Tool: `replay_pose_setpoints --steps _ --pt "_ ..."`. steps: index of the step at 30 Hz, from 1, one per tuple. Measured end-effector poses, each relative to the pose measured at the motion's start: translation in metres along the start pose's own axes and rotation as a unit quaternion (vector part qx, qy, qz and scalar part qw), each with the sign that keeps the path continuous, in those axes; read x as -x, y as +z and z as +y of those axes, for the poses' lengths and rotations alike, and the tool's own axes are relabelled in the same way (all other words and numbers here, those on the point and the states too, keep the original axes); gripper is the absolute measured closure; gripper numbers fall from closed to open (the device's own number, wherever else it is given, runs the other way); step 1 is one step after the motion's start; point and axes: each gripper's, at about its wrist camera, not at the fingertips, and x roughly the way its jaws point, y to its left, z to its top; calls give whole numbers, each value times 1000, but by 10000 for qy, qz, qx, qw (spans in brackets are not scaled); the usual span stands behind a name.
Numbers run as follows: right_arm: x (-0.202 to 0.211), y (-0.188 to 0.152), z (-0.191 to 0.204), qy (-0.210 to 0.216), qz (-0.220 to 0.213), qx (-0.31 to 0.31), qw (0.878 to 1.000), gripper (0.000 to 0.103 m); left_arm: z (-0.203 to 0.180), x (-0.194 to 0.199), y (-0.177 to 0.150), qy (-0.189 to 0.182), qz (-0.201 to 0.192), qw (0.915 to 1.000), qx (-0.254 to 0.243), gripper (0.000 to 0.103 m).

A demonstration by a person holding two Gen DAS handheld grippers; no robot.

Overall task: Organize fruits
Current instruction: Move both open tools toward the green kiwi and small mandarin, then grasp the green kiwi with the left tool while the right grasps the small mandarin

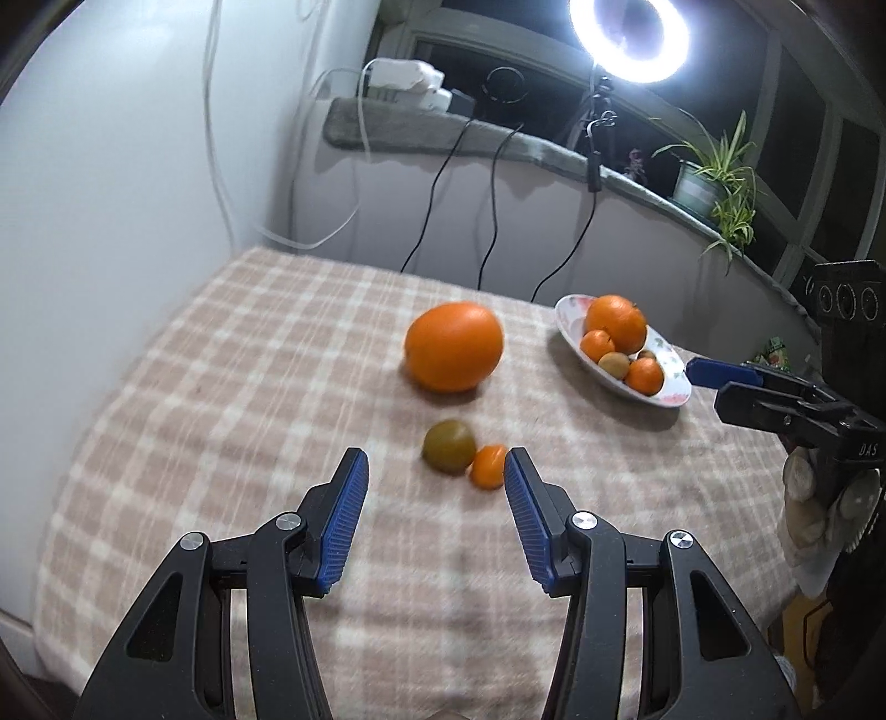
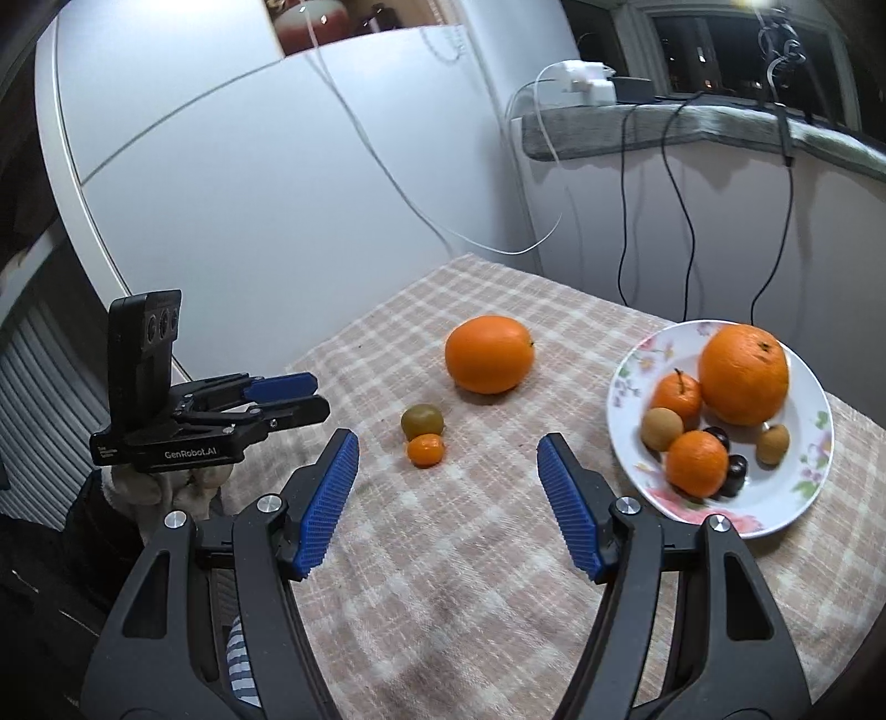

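Note:
A big orange lies on the checked cloth. Nearer, a greenish fruit touches a small mandarin. A flowered plate holds an orange, two mandarins and several small brown and dark fruits. My left gripper is open and empty, above the cloth just short of the small pair; it also shows in the right wrist view. My right gripper is open and empty, between the small pair and the plate; it also shows in the left wrist view.
The table's checked cloth ends at a white wall at left and back. Cables hang from a stone ledge with chargers, a ring light and a potted plant.

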Motion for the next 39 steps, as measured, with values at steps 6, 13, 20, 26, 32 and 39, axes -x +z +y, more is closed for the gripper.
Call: replay_pose_setpoints --steps 6,13,20,26,32,39 --pt "-19 -1 3 -91 164 60 9998 36 11 -2 -6 -42 54 9998 184 53" --pt "-46 -3 10 -137 479 267 9984 46 12 -18 -5 -325 230 9988 274 56" --pt "-84 -7 27 -218 831 771 9933 57 14 -43 4 -524 434 9968 421 63" --pt "-107 -5 33 -194 988 949 9904 58 9 -58 11 -613 592 9958 331 64" --pt "-122 -6 36 -204 1136 1057 9877 59 7 -68 15 -613 687 9954 281 64" --pt "-130 -5 39 -189 1193 1117 9864 63 7 -77 15 -584 834 9944 266 67"
